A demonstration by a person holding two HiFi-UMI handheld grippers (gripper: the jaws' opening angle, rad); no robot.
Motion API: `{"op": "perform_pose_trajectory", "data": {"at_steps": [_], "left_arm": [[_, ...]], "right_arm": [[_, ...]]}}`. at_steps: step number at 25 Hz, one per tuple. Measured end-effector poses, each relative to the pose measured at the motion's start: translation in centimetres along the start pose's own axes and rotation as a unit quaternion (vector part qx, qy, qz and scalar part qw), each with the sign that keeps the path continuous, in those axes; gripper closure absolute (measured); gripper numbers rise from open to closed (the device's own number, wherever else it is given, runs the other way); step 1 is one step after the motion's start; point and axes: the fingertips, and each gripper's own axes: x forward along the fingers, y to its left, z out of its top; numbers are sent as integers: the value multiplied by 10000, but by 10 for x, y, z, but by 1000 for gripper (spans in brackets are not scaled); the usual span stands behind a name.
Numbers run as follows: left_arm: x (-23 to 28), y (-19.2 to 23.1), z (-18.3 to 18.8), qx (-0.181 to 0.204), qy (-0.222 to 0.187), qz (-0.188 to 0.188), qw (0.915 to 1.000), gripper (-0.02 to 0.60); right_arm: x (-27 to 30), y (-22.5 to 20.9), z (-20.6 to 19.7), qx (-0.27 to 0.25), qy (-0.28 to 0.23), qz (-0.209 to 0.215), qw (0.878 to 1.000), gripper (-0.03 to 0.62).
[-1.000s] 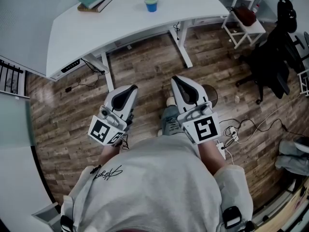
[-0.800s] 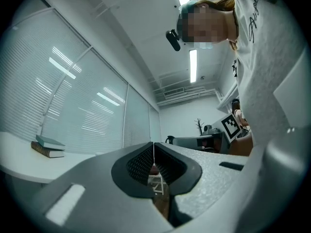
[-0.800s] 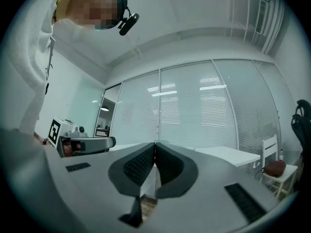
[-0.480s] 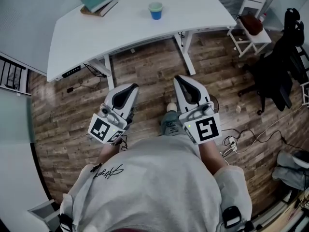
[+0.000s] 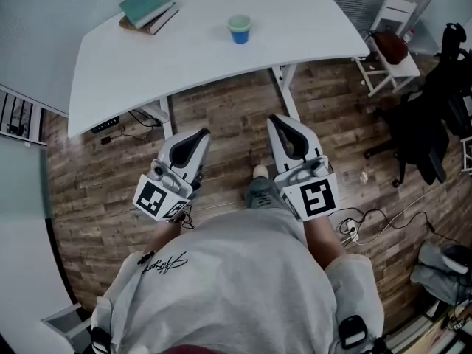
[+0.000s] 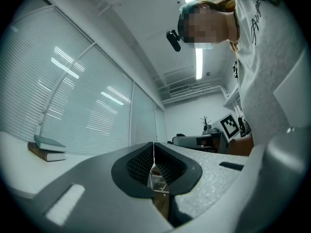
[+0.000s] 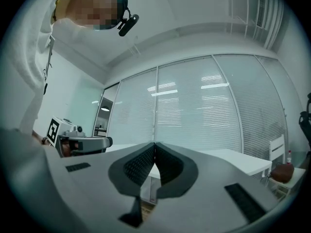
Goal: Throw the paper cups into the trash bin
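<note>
Head view: the one paper cup (image 5: 240,29), blue with a pale rim, stands upright on the white bench (image 5: 192,54), about midway along it and set back from the near edge. I cannot tell whether it holds anything. Two stacked books (image 5: 148,7) lie toward the far left corner. The left gripper (image 5: 193,136) and right gripper (image 5: 284,121) hang side by side over the wooden floor (image 5: 221,105), short of the bench's near edge, well apart from the cup.

Left gripper view: the fingers (image 6: 138,164) are clenched together with nothing between them.

Right gripper view: I see its fingers (image 7: 137,168) pressed together too, empty, with the bench edge beyond.
</note>
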Motion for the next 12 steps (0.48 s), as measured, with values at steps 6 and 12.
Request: {"op": "perform_pose_trajectory", "data": {"at_steps": [6,12], "left_arm": [[21,26,-3,-5,-16,61,10000,574],[41,47,-6,-18,-4,138,9999,574]], "right_arm": [[26,-23,-5,19,46,83,10000,585],[49,-46,-13,63,130,179,9997,585]]}}
